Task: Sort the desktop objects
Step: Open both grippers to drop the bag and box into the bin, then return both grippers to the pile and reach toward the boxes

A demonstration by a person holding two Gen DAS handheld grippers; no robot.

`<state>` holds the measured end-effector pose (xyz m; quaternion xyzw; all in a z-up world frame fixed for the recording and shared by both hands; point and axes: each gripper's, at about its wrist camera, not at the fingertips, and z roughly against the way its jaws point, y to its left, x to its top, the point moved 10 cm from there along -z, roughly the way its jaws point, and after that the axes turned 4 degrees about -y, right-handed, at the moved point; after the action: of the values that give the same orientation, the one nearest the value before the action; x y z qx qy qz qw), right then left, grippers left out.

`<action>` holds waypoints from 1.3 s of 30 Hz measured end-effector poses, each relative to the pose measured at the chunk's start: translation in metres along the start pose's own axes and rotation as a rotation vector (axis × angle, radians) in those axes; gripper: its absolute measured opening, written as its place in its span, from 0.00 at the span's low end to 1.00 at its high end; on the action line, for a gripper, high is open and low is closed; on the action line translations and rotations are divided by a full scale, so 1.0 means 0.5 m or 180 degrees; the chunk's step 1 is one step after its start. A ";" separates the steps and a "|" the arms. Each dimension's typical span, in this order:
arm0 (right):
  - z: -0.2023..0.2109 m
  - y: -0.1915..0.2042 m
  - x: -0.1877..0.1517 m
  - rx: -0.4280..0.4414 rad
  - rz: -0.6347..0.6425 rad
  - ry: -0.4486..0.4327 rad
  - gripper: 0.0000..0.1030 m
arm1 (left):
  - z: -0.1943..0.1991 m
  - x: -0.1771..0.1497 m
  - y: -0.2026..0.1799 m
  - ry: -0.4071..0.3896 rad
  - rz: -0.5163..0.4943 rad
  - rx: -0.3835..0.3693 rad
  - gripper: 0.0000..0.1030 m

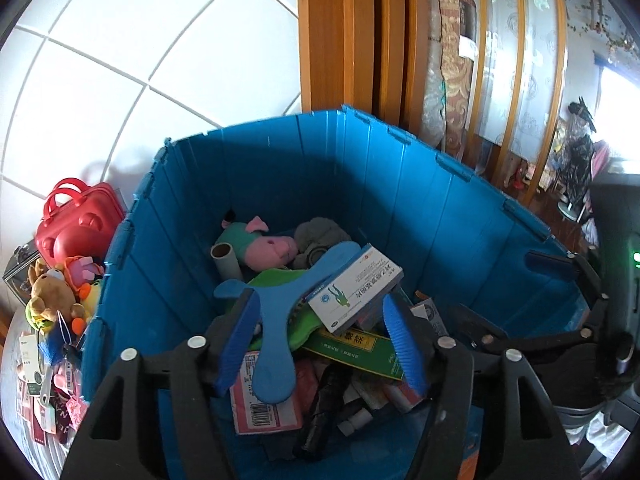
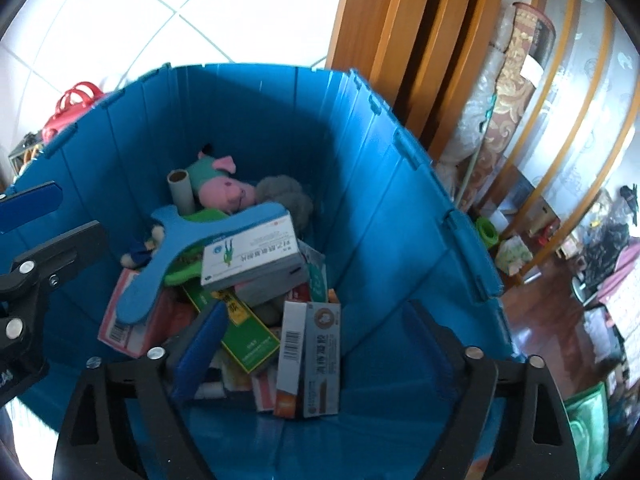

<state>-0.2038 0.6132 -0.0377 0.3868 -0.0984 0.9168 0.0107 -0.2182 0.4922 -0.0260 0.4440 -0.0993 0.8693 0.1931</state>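
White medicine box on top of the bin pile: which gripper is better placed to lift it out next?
Left. The white medicine box sits just ahead of the left gripper, whose open jaws are empty. The right gripper frames the upright grey box instead.

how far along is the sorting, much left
Done: the blue bin already holds a pile, with the white medicine box and blue boomerang on top. In hand: nothing; both grippers open. Left: plush toys and packets still outside the bin.
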 end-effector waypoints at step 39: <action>0.225 0.729 0.118 0.1564 0.0410 -0.1123 1.00 | 0.411 -0.335 0.820 -0.0440 0.1258 0.1963 0.94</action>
<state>-0.2003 0.2312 0.0181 0.5239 0.1015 0.8307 -0.1586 -0.1525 0.0086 -0.0419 0.5113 0.0707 0.8468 -0.1284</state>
